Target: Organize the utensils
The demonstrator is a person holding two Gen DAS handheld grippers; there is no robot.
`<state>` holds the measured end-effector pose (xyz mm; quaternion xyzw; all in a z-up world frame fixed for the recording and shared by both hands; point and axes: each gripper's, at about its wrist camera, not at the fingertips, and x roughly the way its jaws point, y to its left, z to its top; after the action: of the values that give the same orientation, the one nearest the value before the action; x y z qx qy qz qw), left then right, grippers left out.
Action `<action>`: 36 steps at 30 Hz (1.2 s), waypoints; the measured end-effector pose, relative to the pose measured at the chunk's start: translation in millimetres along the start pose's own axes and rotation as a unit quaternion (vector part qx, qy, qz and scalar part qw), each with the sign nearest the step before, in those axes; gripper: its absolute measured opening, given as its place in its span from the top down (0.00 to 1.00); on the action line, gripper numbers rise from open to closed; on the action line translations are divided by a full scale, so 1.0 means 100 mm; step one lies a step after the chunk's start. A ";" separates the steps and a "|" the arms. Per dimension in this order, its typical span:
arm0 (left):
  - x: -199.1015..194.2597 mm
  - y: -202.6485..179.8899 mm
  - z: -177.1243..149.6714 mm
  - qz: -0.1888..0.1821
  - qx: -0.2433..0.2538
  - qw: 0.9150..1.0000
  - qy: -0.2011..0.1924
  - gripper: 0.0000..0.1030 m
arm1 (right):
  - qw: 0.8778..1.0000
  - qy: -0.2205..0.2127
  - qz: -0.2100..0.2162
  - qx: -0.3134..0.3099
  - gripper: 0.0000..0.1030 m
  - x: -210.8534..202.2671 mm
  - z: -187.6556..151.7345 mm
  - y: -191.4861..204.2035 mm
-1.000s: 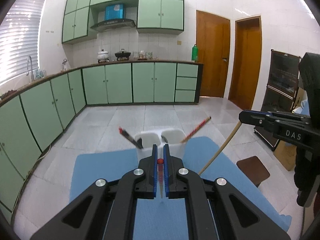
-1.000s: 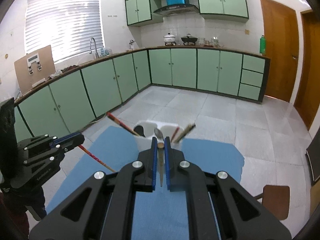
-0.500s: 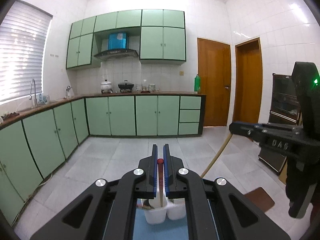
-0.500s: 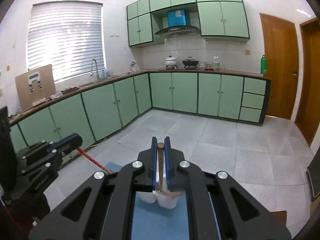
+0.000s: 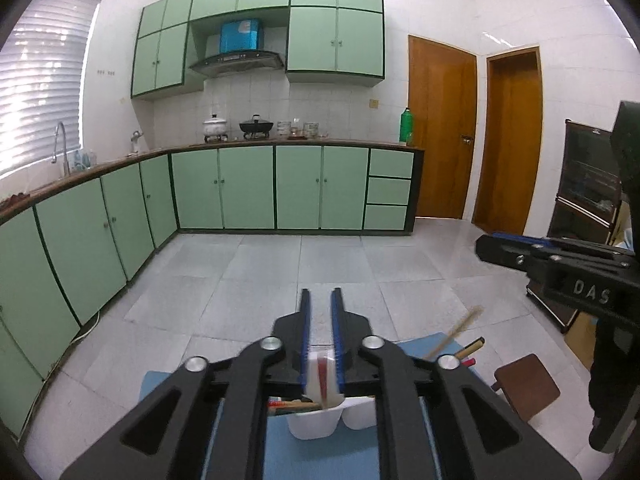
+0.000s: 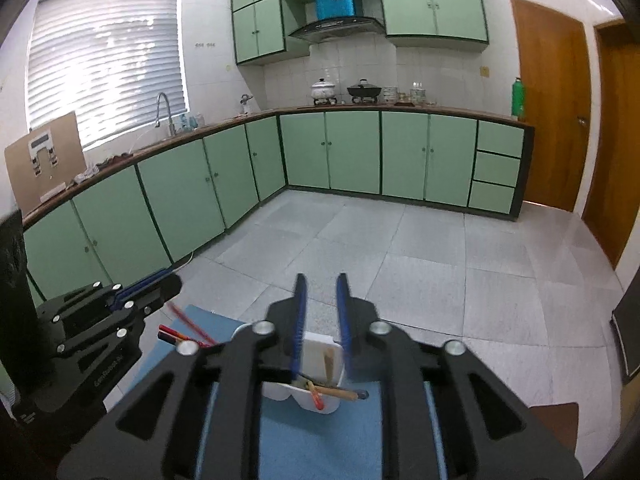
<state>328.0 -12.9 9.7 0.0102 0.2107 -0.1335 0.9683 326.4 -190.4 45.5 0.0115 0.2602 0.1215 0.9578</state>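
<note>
raised letters "das" stand on the side of the black plastic right gripper in the left wrist view. in the right wrist view, faint small lettering runs along the black plastic left gripper; it is too blurred, perhaps a maker's name.

Both wrist cameras look forward and slightly down, close above the white holder on the blue mat. Both share the green cabinets beyond.

A two-compartment holder stands on a mat, utensils leaning in both compartments.
</note>
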 end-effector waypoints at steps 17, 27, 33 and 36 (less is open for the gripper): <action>-1.16 0.05 -0.42 0.022 -0.019 0.999 -0.034 0.29 | 0.997 -0.057 -0.045 0.026 0.23 -1.14 -0.81 -0.17; -1.59 -0.06 -1.00 0.021 -0.026 0.999 0.004 0.17 | 0.999 -0.030 -0.029 0.022 0.08 -1.51 -1.54 0.12; -1.79 -0.20 -1.05 0.016 -0.022 1.000 0.005 0.15 | 0.999 -0.031 -0.015 0.014 0.06 -1.69 -1.66 0.37; -1.87 -0.23 -1.04 0.017 -0.020 1.000 -0.001 0.15 | 0.999 -0.035 -0.009 0.012 0.05 -1.77 -1.63 0.43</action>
<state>116.2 20.3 -7.3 -0.0054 0.2126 -0.1129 0.9706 87.2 -197.4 -4.2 0.0244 0.2279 0.1090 0.9673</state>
